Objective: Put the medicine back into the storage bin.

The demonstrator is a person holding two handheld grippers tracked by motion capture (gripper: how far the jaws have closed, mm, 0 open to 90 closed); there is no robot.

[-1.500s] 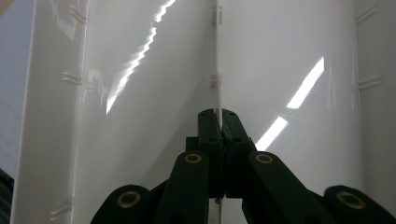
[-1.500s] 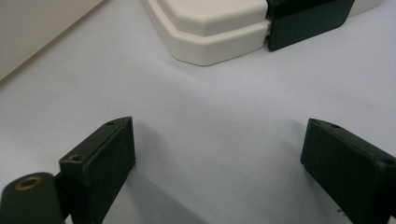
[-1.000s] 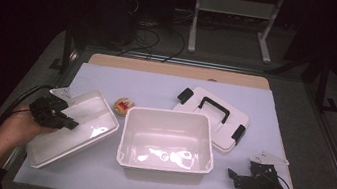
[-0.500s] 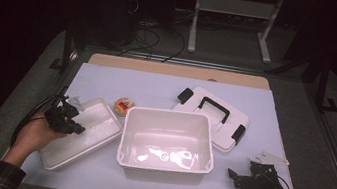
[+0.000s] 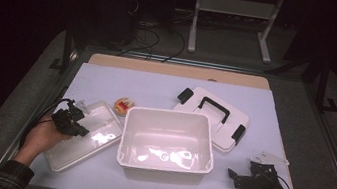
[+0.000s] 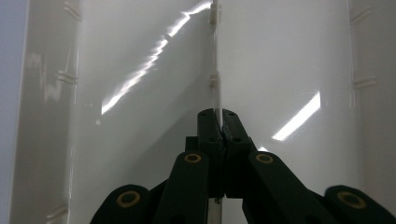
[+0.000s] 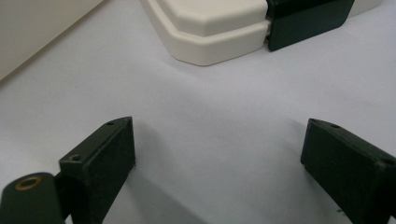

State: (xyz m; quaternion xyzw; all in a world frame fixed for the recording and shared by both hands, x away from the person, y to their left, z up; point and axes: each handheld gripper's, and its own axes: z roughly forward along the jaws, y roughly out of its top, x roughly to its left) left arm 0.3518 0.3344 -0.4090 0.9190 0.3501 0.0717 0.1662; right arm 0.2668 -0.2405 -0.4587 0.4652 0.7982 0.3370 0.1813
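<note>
High view: the clear tray (image 5: 84, 135) lies at 9 o'clock of the white bin (image 5: 167, 142) on the worktop (image 5: 157, 90). Its thin rim is pinched by the left claw (image 5: 71, 123); light, flexible, slippery plastic is judged. The right claw (image 7: 219, 158) rests released.

The clear, shallow plastic tray (image 5: 81, 137), clamped at its rim by the left gripper (image 5: 79, 129), has been drawn leftward and nearer the table's front edge.
</note>
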